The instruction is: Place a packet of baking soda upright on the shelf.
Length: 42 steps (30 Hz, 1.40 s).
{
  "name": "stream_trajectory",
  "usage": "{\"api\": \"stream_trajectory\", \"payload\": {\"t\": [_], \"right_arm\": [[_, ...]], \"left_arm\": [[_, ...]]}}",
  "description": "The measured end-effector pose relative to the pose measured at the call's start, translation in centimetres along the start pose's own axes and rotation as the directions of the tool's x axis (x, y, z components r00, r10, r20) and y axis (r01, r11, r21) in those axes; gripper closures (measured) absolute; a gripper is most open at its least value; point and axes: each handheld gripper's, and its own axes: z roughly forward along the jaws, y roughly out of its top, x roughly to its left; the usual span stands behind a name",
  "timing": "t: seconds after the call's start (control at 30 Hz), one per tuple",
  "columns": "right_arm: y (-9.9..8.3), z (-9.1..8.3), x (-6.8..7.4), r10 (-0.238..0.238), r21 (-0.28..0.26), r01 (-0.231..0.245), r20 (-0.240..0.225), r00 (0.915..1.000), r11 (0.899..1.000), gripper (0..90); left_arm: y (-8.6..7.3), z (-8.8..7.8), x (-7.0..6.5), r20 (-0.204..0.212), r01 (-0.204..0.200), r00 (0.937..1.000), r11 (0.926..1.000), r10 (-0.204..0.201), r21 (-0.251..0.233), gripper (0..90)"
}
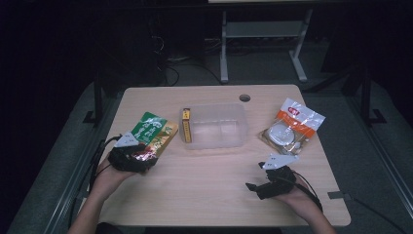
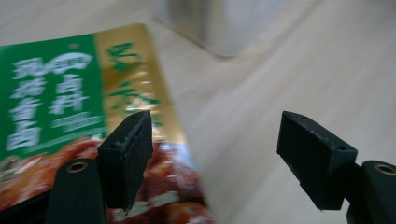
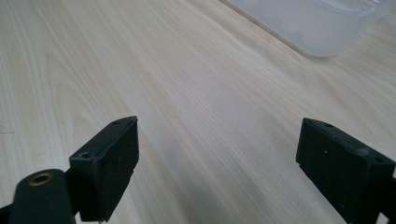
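Pale wooden table (image 1: 204,195) in a dark room, grey floor (image 1: 263,66), metal desk legs (image 1: 223,48) behind.

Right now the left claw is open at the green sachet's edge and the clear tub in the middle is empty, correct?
Not quite. The left claw is open at the green sachet, but the tub is not empty: the high view shows a small yellow box standing at its left end.
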Motion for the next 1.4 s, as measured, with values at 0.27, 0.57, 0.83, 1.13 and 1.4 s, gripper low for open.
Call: {"api": "stream_trajectory", "payload": {"t": [0.27, 0.57, 0.83, 1.13, 1.4], "right_arm": [[0.0, 0.1, 0.2, -0.016, 0.016, 0.015, 0.008, 0.9998, 1.0, 13.3], [0.0, 0.2, 0.3, -0.015, 0.022, 0.014, 0.006, 0.9999, 1.0, 13.5], [-0.1, 0.2, 0.3, -0.018, 0.024, 0.018, 0.005, 0.9998, 1.0, 13.7], [-0.2, 0.1, 0.1, -0.015, 0.025, 0.015, 0.005, 0.9999, 1.0, 13.7], [-0.1, 0.1, 0.4, -0.027, 0.033, 0.027, 0.006, 0.9996, 0.999, 13.7]], "left_arm": [[0.6, 0.8, 3.5, -0.112, 0.078, 0.9907, 0.997, -0.076, 0.007, 35.0], [0.6, 4.1, 5.6, -0.111, 0.094, 0.9903, 0.9916, -0.083, 0.09, 81.8], [1.6, 6.4, 7.6, -0.143, 0.114, 0.9847, 0.9882, -0.099, 0.102, 89.7], [1.3, 8.2, 8.5, -0.11, 0.131, 0.9873, 0.9798, -0.115, 0.151, 90.0], [0.8, 7.6, 7.9, -0.045, 0.131, 0.9911, 0.9749, -0.125, 0.18, 90.0]]}}
